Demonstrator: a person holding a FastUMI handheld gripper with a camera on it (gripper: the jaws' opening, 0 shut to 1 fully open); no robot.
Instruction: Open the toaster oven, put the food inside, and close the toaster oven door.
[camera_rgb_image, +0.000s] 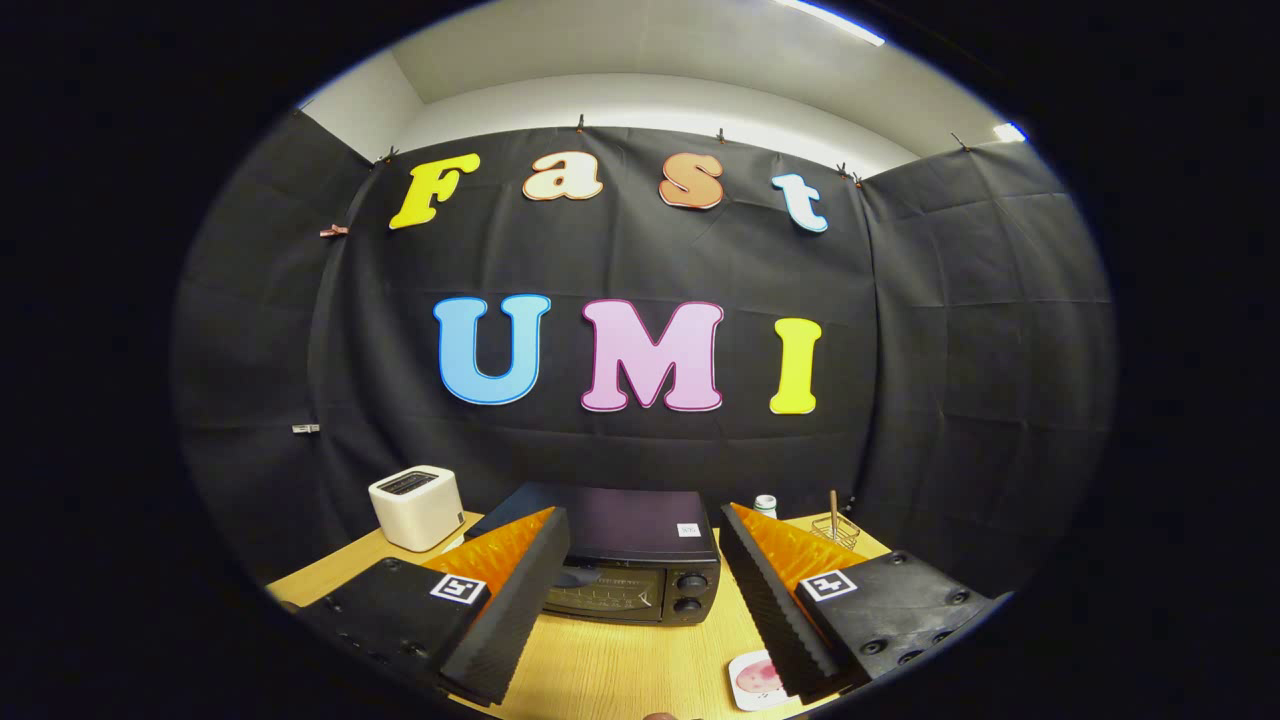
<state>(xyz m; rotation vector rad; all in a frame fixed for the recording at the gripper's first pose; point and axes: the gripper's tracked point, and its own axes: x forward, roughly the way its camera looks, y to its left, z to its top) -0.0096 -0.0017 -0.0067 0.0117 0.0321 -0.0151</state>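
Black box-shaped toaster oven (640, 565), dark door; cream plastic toaster (417, 507); pale wood-grain worktop (610, 670); white square coaster (757, 680), pink blotch.

a light wooden table (620, 670) carries a black box-shaped toaster oven (640, 565) with its door shut at the table's middle, and at its 10 o'clock a white rounded toaster (416, 506). at the oven's 2 o'clock sit a small wire basket (836, 530) and a white green-capped bottle (765, 505), while at its 5 o'clock lies a white square coaster with a pink picture (757, 680). the gripper (640, 590) hangs above the table's near side, fingers spread wide with nothing in them.
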